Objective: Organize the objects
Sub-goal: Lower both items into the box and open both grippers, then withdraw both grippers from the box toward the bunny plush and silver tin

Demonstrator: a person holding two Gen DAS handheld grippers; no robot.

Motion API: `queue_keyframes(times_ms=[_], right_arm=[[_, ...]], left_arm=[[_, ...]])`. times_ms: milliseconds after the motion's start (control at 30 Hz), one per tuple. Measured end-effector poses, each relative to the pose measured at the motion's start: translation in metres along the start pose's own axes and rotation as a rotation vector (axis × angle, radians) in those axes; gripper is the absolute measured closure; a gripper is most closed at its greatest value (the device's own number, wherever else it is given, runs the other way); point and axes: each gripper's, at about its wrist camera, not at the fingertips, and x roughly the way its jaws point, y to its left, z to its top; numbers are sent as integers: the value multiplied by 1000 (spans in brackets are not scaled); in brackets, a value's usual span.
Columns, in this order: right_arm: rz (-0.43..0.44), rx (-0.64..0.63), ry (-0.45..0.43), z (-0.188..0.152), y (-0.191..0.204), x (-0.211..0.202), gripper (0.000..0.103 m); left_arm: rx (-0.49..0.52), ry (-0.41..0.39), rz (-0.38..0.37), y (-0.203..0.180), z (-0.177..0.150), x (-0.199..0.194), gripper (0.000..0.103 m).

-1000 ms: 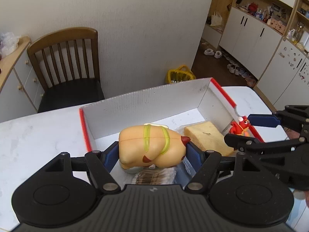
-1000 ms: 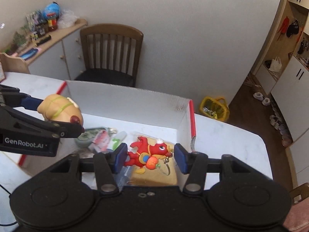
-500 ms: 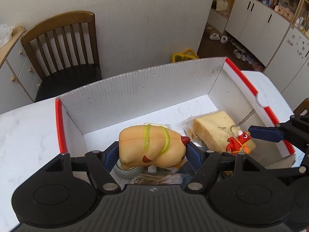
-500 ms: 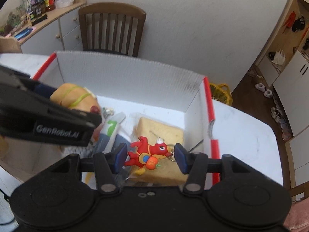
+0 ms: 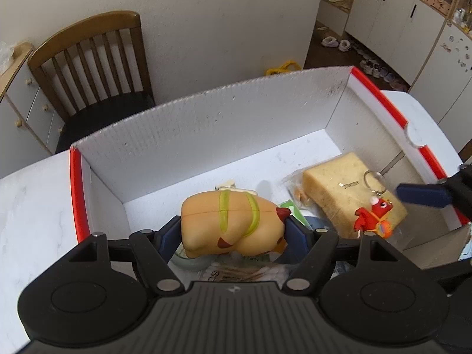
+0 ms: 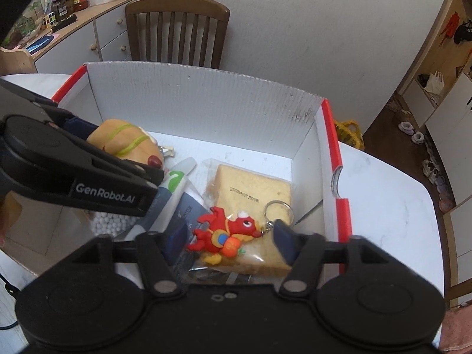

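Left wrist view. The left gripper [image 5: 233,231] holds its jaws clamped on a tan hot-dog-shaped toy [image 5: 233,224], one blue pad against each end. The toy is rounded, with two yellow-green stripes across its back and a dark red tip at its right end. Its long axis runs left to right, in line with the jaws. It hangs inside the white box [image 5: 206,124], over the near left part of the floor. The box has red-edged side walls and stands on a white marbled table [image 5: 32,206]. A pack of cotton swabs [image 5: 244,273] lies under the toy; only "CS" is legible on it.

Right wrist view. The right gripper [image 6: 231,242] has just been opening; its jaws stand wide, each pad clear of the red dragon keychain [image 6: 225,231] between them. The keychain lies on a wrapped bread slice [image 6: 253,188] in the near right part of the box, head and metal ring toward the right wall. The wrapper carries a printed date beginning "2026". The left gripper's arm reads "GenRobot.AI". A white tube [image 6: 177,183] with a green mark lies left of the bread.
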Motion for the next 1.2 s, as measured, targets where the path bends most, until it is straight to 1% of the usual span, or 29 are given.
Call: queue_keyframes(times_ms=[33, 100, 300, 333, 367, 400, 567, 667, 733, 833, 900, 967, 1200], right_arm=[[3, -1, -4, -1, -1, -1, 28], [9, -2, -11, -2, -2, -3, 26], [37, -1, -38, -6, -7, -16, 17], [43, 0, -43, -7, -8, -18, 16], [49, 0, -49, -8, -8, -21, 15], [54, 1, -54, -9, -10, -24, 15], [69, 3, -86, -13, -14, -39, 13], [81, 11, -105, -16, -16, -49, 11], [90, 14, -119, -18, -19, -58, 8], [98, 19, -139, -21, -21, -71, 5], [102, 21, -152, -24, -22, -80, 5], [104, 25, -164, -27, -24, -90, 4], [120, 33, -209, -41, -29, -124, 2]], left_arm=[[2, -1, 0, 0, -1, 1, 30], [6, -5, 7, -2, -2, 1, 29], [3, 1, 14, -4, -4, 0, 28], [-2, -1, 18, -4, -4, -1, 27], [-6, -3, 21, -5, -5, -2, 22], [-9, -6, 19, -5, -6, -4, 20], [-21, -16, 17, -6, -9, -15, 17], [-18, -34, 11, -8, -12, -26, 16], [-17, -47, 10, -10, -14, -35, 14], [-18, -66, 6, -12, -17, -50, 14], [-23, -80, 2, -13, -20, -60, 13], [-26, -96, 0, -15, -24, -70, 10], [-18, -173, -5, -28, -39, -114, 10]])
